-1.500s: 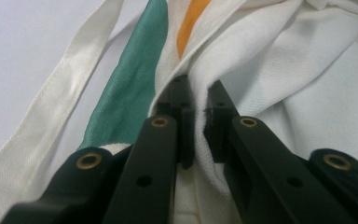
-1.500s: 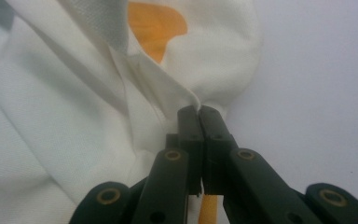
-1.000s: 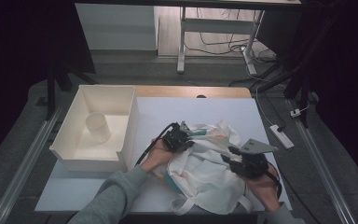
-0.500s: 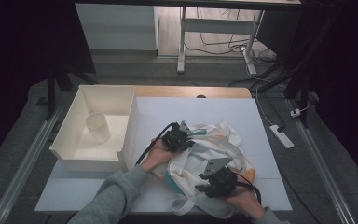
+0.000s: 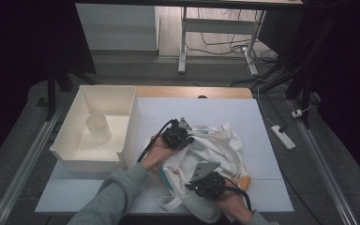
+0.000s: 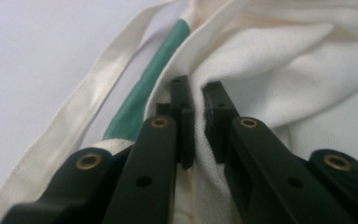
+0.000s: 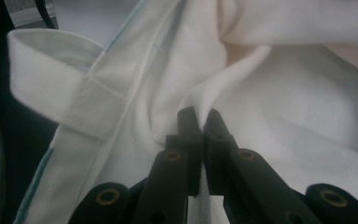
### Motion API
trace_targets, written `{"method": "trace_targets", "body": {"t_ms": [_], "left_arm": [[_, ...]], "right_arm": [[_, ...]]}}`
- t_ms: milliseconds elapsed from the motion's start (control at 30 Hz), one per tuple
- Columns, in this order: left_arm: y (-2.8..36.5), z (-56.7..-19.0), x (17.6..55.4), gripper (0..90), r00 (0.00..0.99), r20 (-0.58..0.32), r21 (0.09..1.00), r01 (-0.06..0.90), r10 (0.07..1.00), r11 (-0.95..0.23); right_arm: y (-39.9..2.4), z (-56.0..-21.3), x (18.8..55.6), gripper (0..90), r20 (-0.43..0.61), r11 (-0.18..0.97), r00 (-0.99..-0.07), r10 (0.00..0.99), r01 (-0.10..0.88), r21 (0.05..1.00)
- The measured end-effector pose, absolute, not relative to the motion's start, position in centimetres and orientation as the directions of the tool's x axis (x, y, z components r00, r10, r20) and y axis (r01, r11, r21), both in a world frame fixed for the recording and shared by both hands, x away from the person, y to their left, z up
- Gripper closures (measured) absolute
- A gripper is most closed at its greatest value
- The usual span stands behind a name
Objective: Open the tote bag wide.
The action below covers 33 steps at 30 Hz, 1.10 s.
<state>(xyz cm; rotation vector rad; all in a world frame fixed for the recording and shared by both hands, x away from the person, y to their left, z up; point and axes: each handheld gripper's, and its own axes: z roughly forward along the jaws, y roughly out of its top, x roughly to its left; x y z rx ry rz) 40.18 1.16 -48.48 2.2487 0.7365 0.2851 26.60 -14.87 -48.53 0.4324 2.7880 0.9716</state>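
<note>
The left gripper [image 6: 196, 100] has its jaws clamped on a raised fold of a white cloth bag [image 6: 279, 74]; the fabric is pinched between the two black pads. Beside the fold, toward ten o'clock in the left gripper view, runs a green stripe [image 6: 142, 88], and farther out a cream strap [image 6: 74, 121] lies flat on the white surface [image 6: 37, 46].

The right gripper [image 7: 199, 121] has just been closing its jaws, and they now press on another ridge of the same bag [image 7: 279, 93], with cloth caught between them. At nine o'clock in the right gripper view a folded strap loop [image 7: 51, 84] is stitched to the bag.

In the high view the bag [image 5: 215, 147] lies crumpled at the centre of the surface [image 5: 206, 108], slightly toward five o'clock. The left gripper [image 5: 178, 137] holds its ten o'clock edge and the right gripper [image 5: 206, 183] its six o'clock edge. A grey sleeve [image 5: 112, 197] comes in from seven o'clock. At nine o'clock, just beside the bag, stands an open white box [image 5: 131, 122] with a pale cup [image 5: 98, 128] upright inside.
</note>
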Motion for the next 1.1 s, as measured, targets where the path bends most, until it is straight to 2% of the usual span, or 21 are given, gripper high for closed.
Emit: {"method": "trace_targets", "body": {"t_ms": [700, 800, 1100], "left_arm": [[0.9, -48.8, 42.0, 83.9, 0.769, 0.010, 0.729, 0.431, 0.639, -0.531], [0.9, -48.8, 42.1, 83.8, 0.767, 0.019, 0.731, 0.427, 0.641, -0.533], [1.0, -49.0, 42.5, 83.8, 0.765, 0.014, 0.734, 0.429, 0.644, -0.526]], "right_arm": [[-11.9, -49.3, 25.9, 89.2, -0.053, 0.685, -0.940, 0.336, 0.205, 0.699], [-11.3, -49.4, 25.5, 89.2, -0.095, 0.691, -0.940, 0.329, 0.171, 0.703], [-10.9, -49.8, 26.6, 89.3, -0.048, 0.665, -0.944, 0.325, 0.192, 0.721]]}}
